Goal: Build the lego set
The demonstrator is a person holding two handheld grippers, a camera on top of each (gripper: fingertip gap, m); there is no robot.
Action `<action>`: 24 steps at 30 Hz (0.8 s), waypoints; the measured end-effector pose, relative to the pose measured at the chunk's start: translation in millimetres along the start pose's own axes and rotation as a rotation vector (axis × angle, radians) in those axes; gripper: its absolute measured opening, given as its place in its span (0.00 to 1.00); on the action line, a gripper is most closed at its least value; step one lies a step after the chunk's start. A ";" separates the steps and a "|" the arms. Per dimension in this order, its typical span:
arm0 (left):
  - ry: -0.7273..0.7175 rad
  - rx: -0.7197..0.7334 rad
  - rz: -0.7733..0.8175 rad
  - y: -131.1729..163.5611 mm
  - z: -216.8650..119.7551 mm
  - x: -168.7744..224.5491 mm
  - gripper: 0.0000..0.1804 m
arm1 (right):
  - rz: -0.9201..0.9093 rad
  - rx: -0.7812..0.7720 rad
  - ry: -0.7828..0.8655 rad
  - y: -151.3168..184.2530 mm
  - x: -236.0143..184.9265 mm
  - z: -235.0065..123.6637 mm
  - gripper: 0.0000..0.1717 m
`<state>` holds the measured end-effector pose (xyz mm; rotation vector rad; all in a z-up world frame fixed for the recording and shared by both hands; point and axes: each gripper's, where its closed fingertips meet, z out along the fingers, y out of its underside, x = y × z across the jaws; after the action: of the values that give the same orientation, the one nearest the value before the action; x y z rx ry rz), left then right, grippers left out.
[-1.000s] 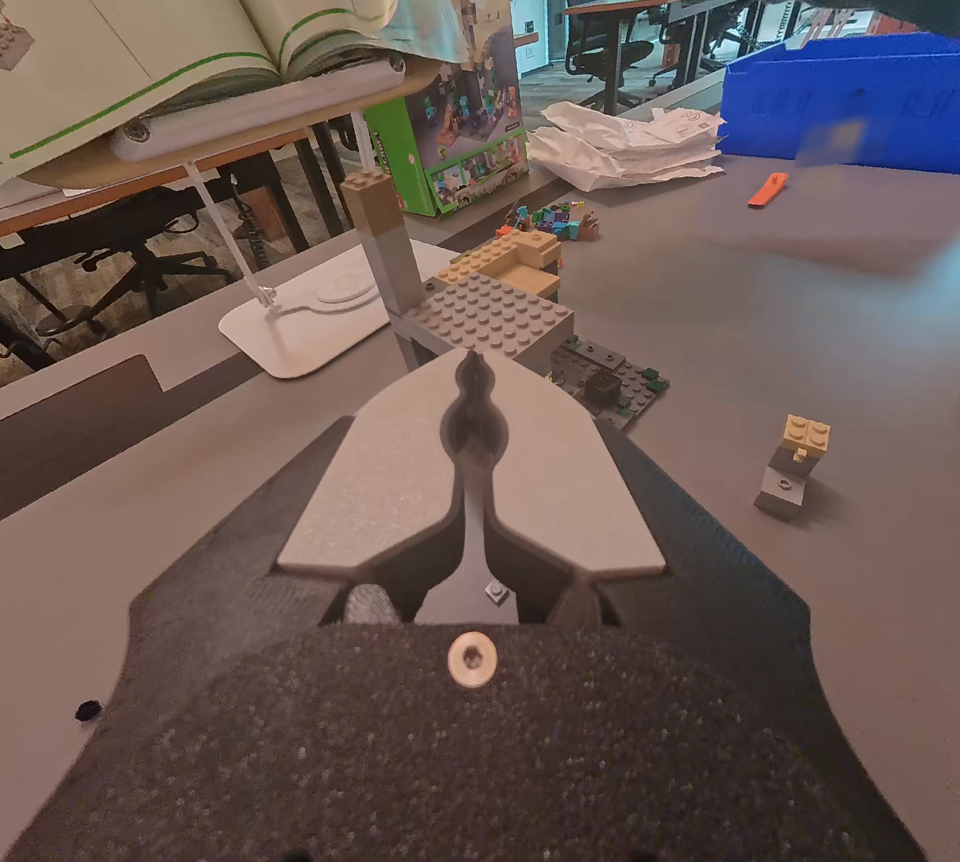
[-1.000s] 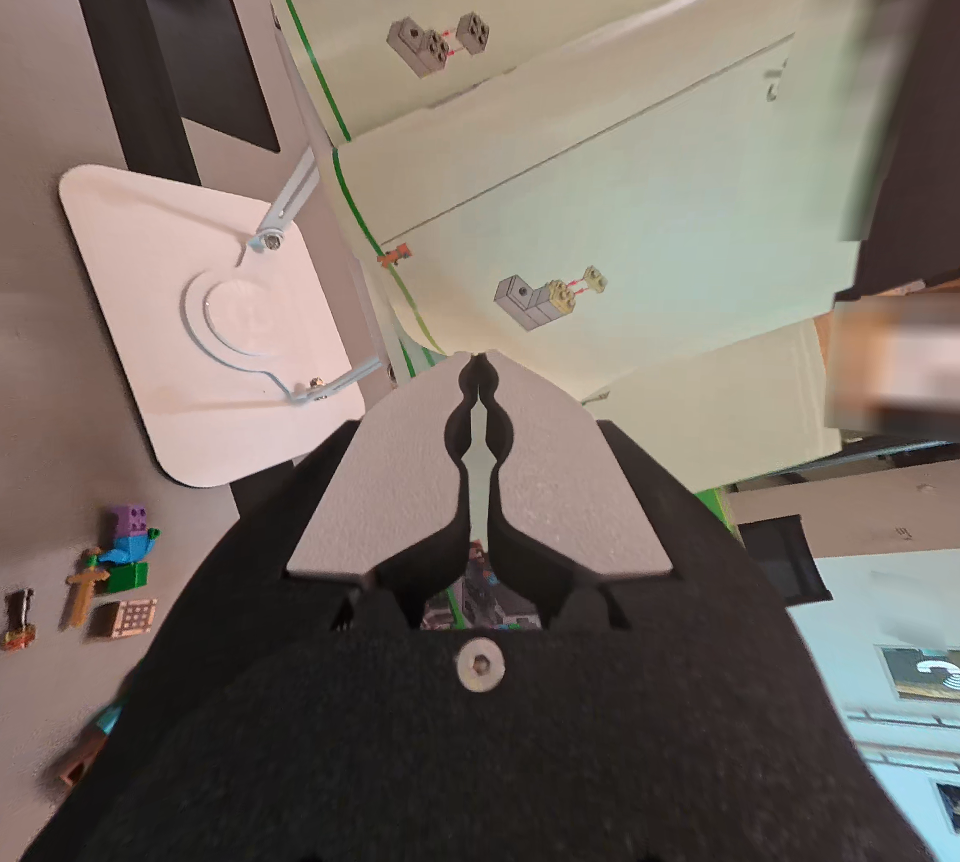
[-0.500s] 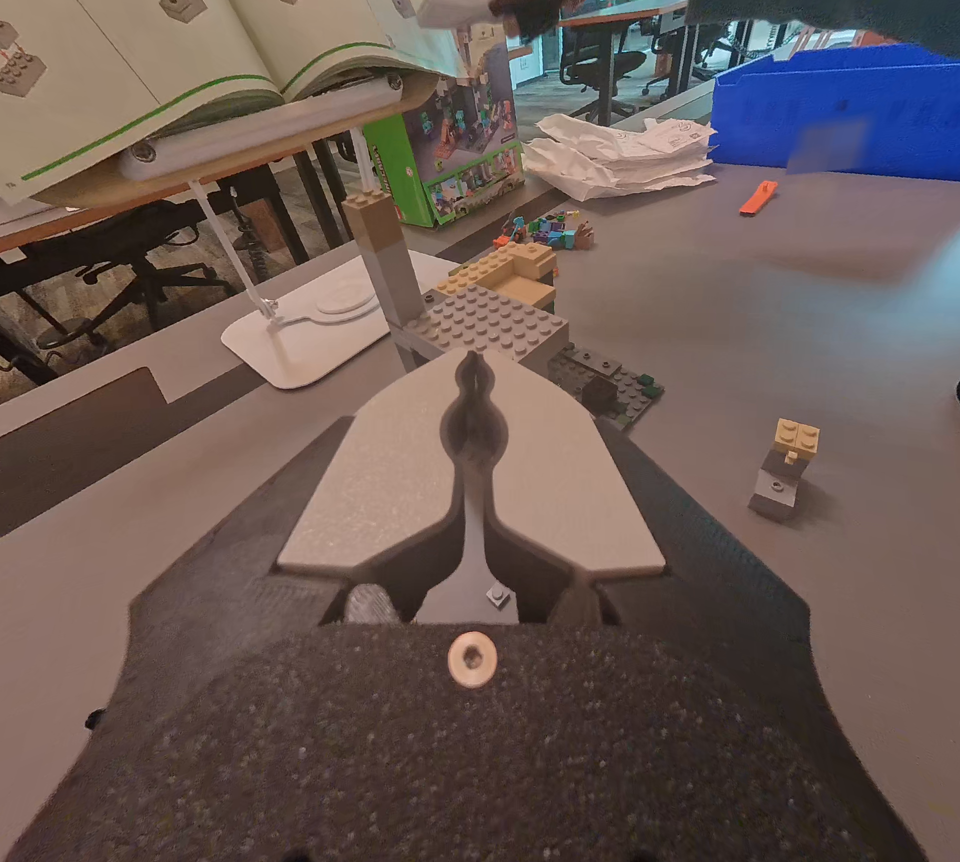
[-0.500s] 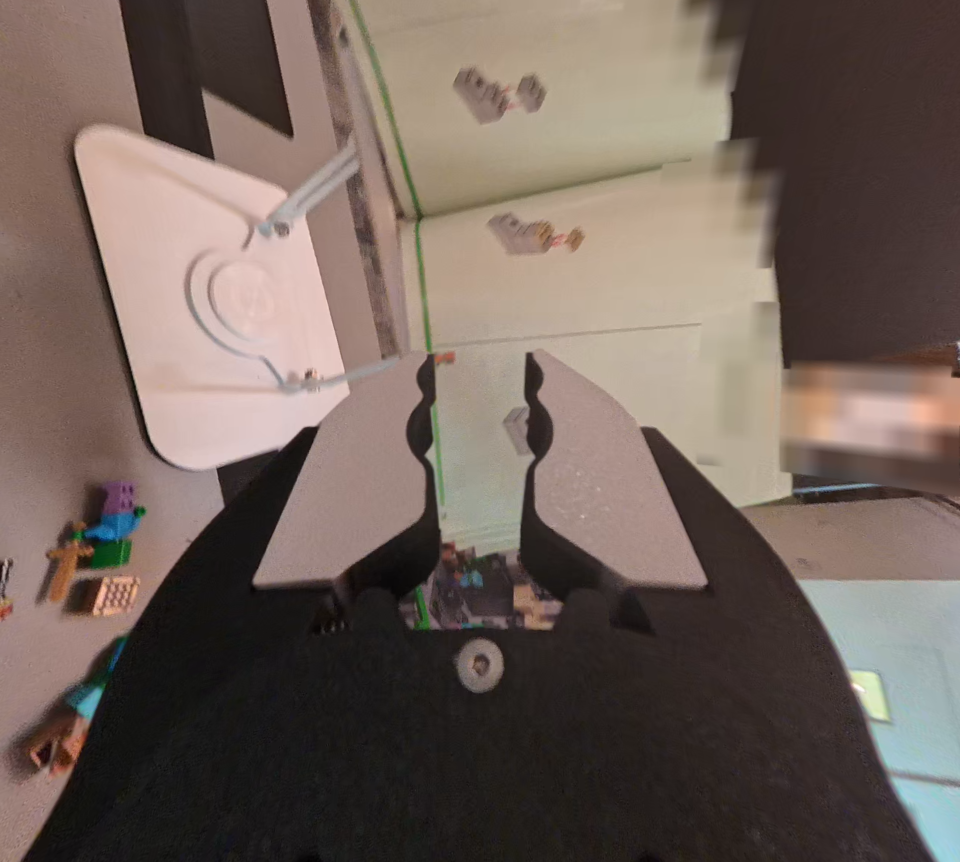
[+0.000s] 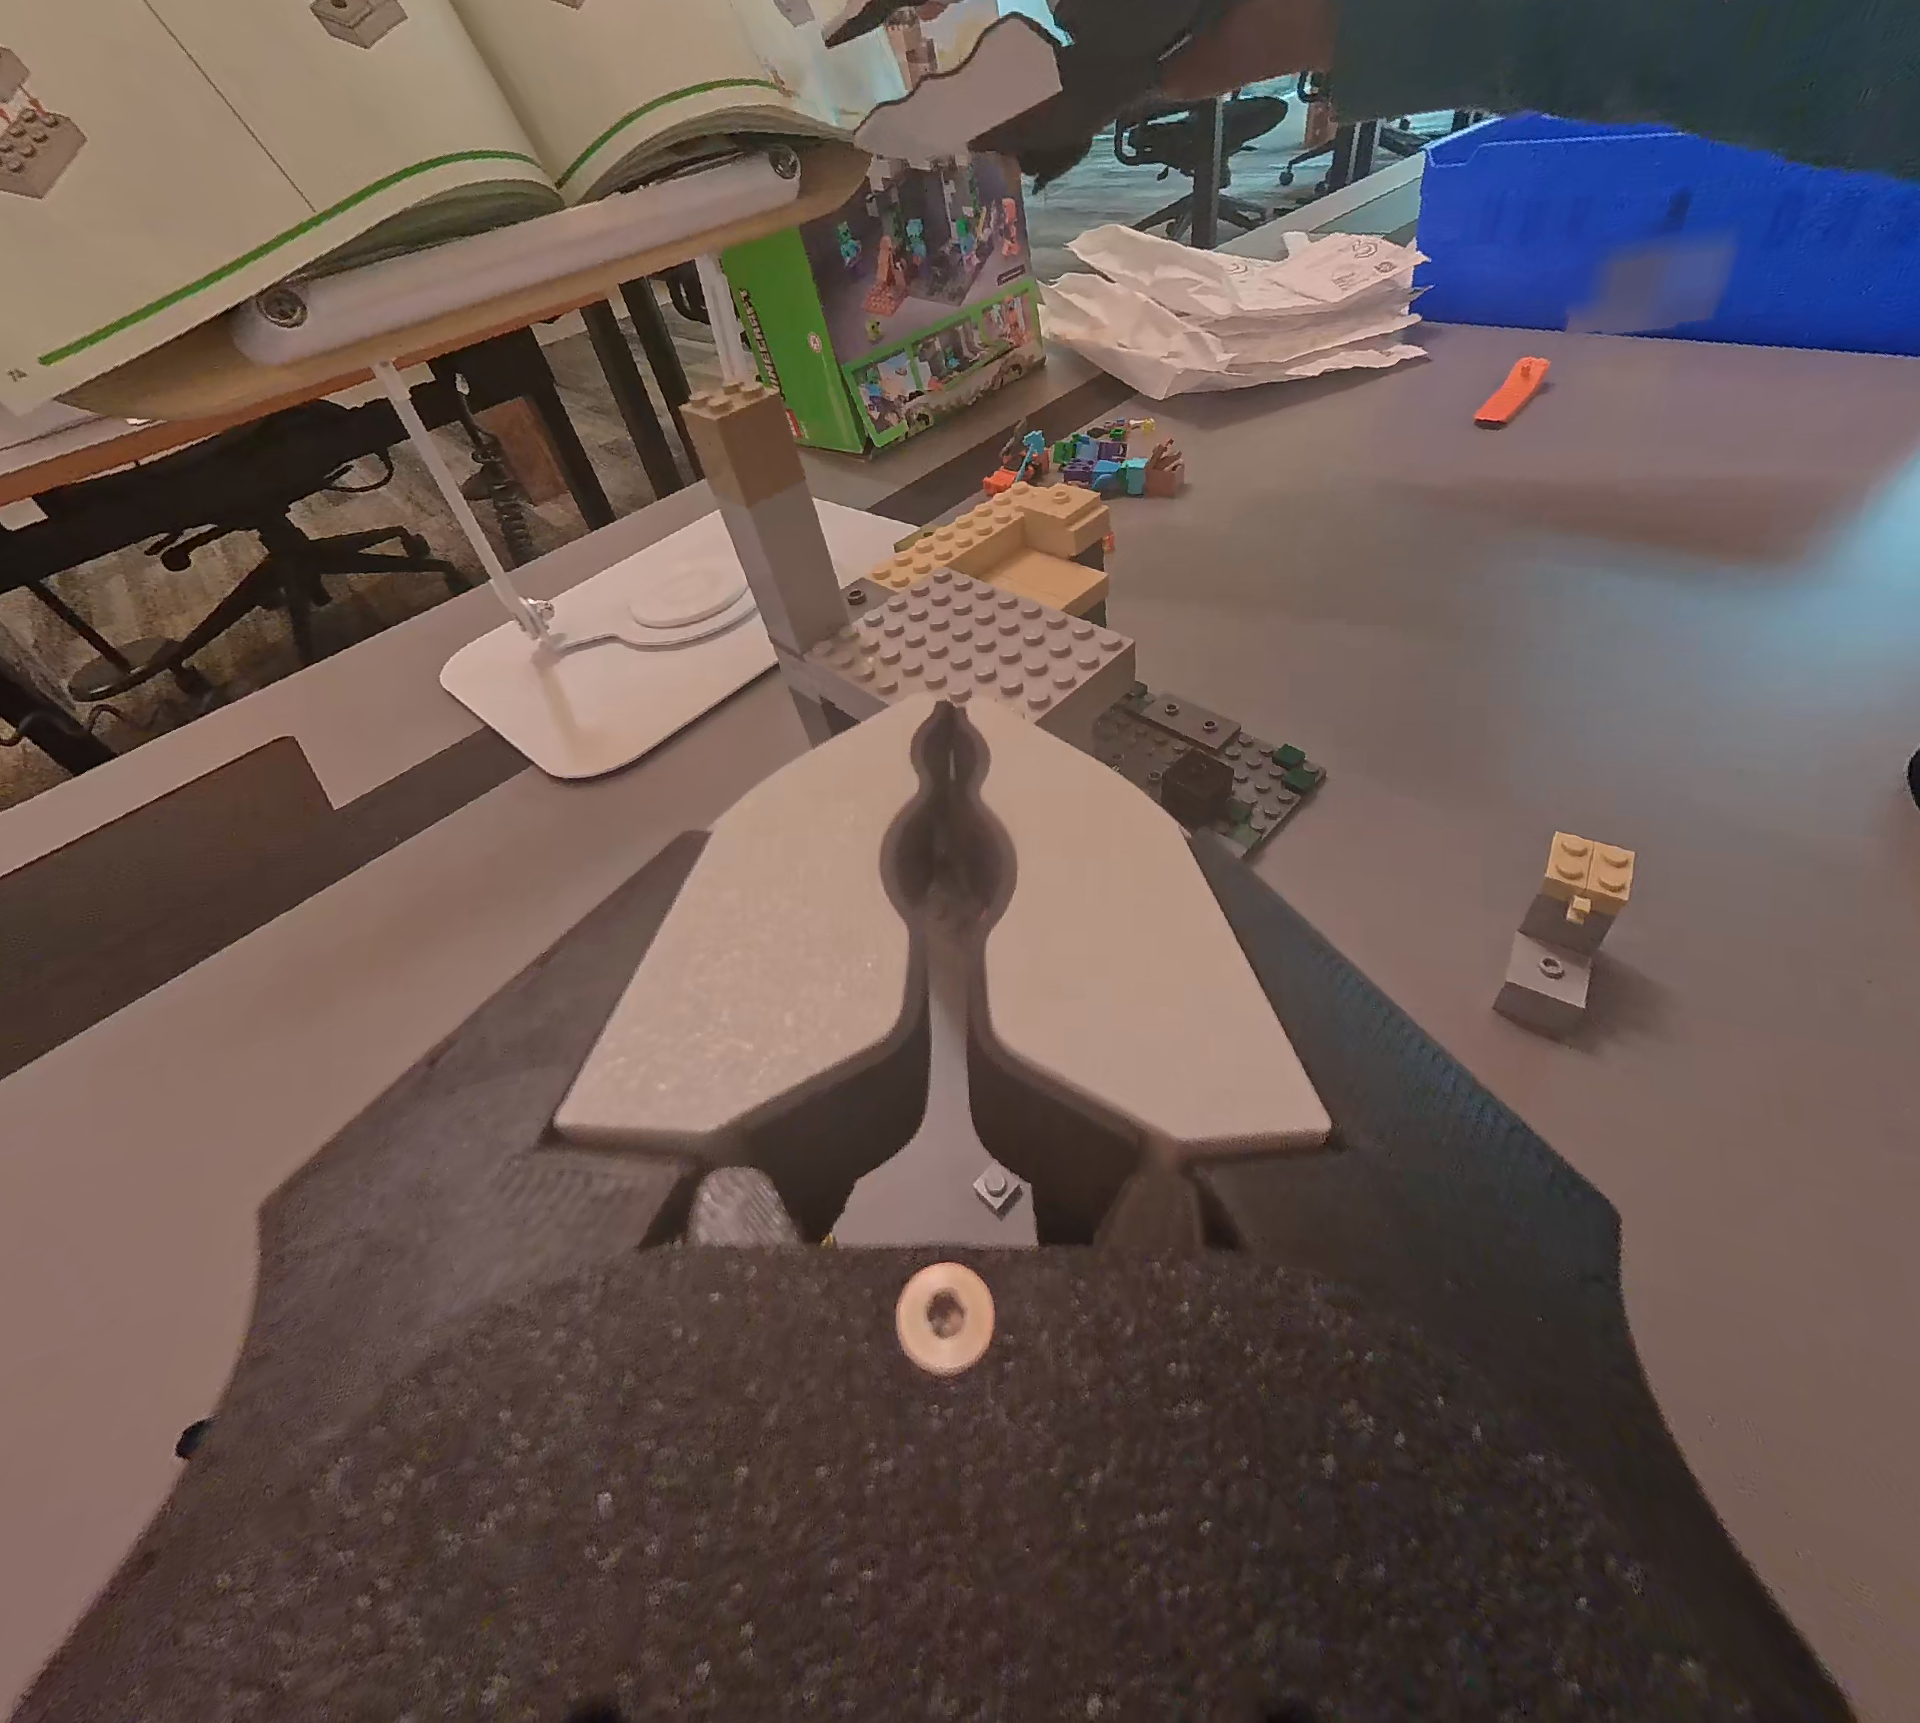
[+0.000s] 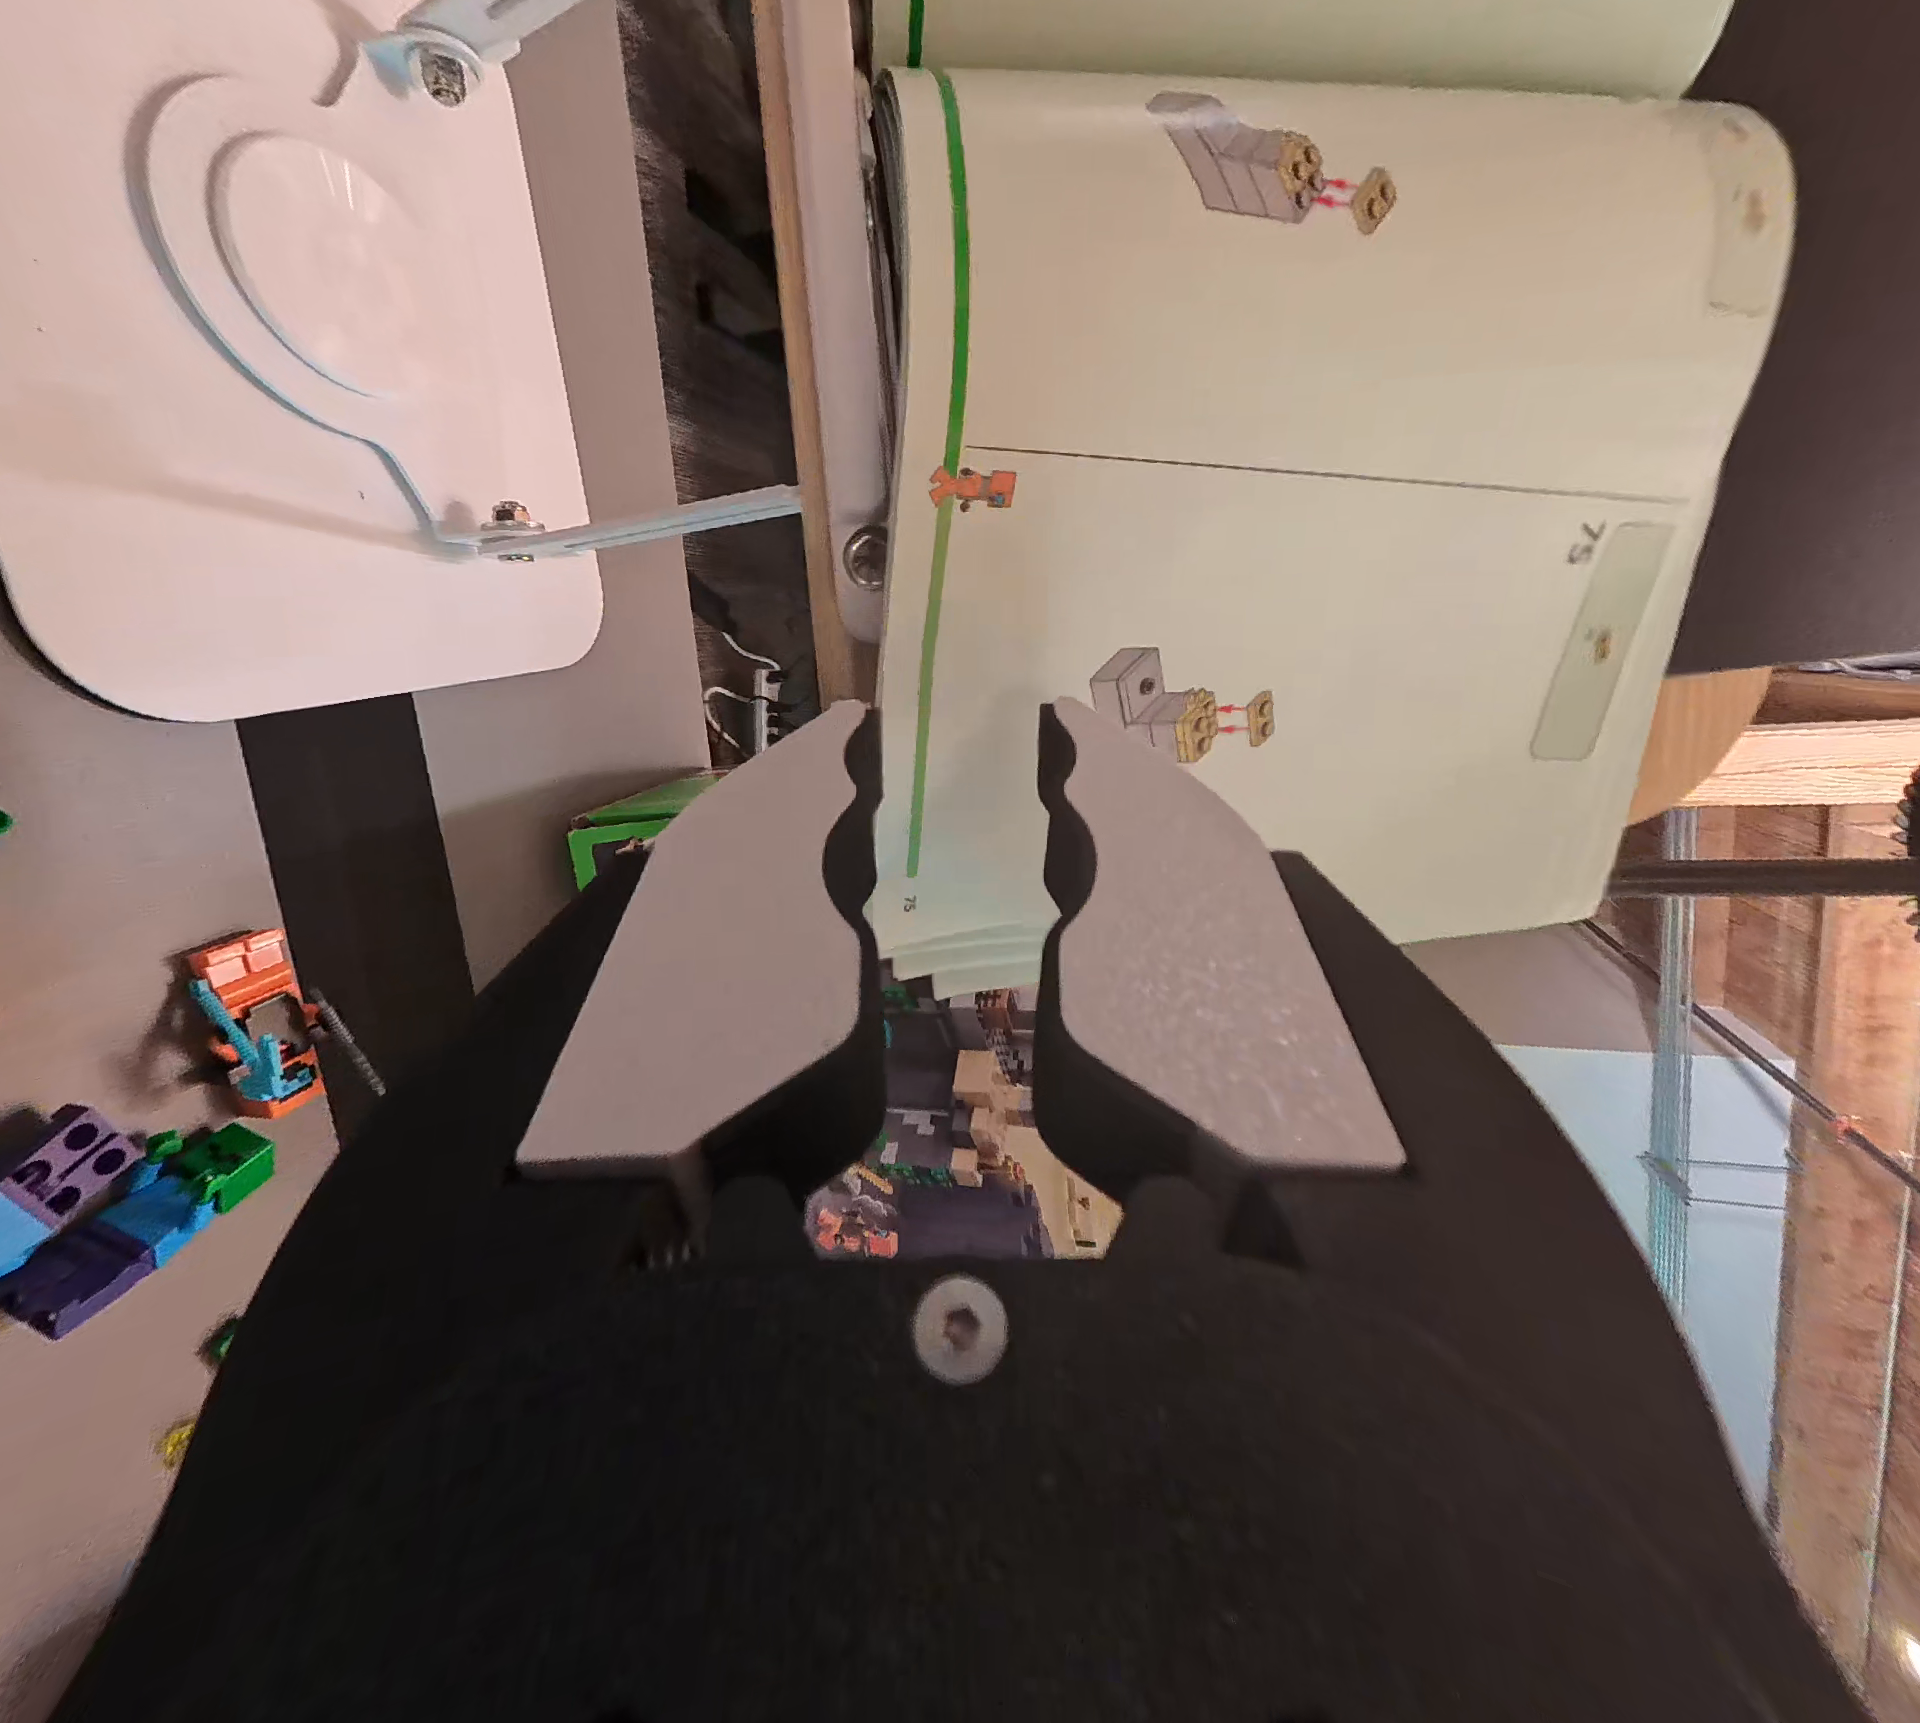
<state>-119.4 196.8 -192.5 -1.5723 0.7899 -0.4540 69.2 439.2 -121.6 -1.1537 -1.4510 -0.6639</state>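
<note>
My left gripper [image 5: 945,717] is shut tight, and I see nothing between its fingers. It hovers low over the grey table [image 5: 1455,593]. Just past its tips sits a brick build [image 5: 977,634] with a flat grey top, tan bricks behind, and a tall post [image 5: 764,520] that is grey below and tan on top. A small grey and tan piece [image 5: 1564,930] stands apart on the right. A tiny grey stud piece [image 5: 995,1190] lies on the table under the gripper.

My right gripper [image 6: 956,717] is up high with its fingers a little way apart, and nothing is pinched. The corner of the open book [image 6: 1299,426] lies between the fingers, but they do not press on it. From my left view I see that same gripper [image 5: 914,63] at the book's edge.

The book [image 5: 312,63] rests on a white stand [image 5: 603,686]. Behind are a green box [image 5: 883,323], crumpled white paper [image 5: 1247,302], a blue bin [image 5: 1662,250], an orange tool [image 5: 1512,406] and some small colourful bricks [image 5: 1091,468].
</note>
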 end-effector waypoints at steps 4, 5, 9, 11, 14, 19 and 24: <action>0.003 0.001 -0.002 -0.3 -0.1 -0.2 0.00 | 0.015 0.013 0.012 -2.7 6.9 -3.4 0.15; 0.005 0.000 -0.002 0.0 0.1 0.0 0.00 | 0.023 0.017 0.012 -3.6 8.7 -4.6 0.15; 0.012 -0.003 0.001 0.4 0.6 1.3 0.00 | 0.038 0.027 0.020 -6.5 17.3 -9.0 0.15; 0.014 -0.004 0.003 0.5 0.5 1.7 0.00 | 0.030 0.027 0.019 -7.0 19.5 -10.4 0.15; 0.014 -0.003 0.003 0.2 0.3 1.6 0.00 | 0.002 0.021 0.034 -6.3 22.9 -12.0 0.15; 0.017 -0.005 0.005 0.3 0.1 1.5 0.00 | -0.060 0.012 0.062 -2.4 27.7 -16.2 0.12; 0.021 -0.009 0.005 1.1 0.6 2.0 0.00 | -0.131 -0.001 0.104 -1.4 35.5 -22.5 0.00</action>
<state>-117.8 195.9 -193.9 -1.5757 0.8125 -0.4651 80.1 429.0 -82.3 -1.0160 -1.4468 -0.8037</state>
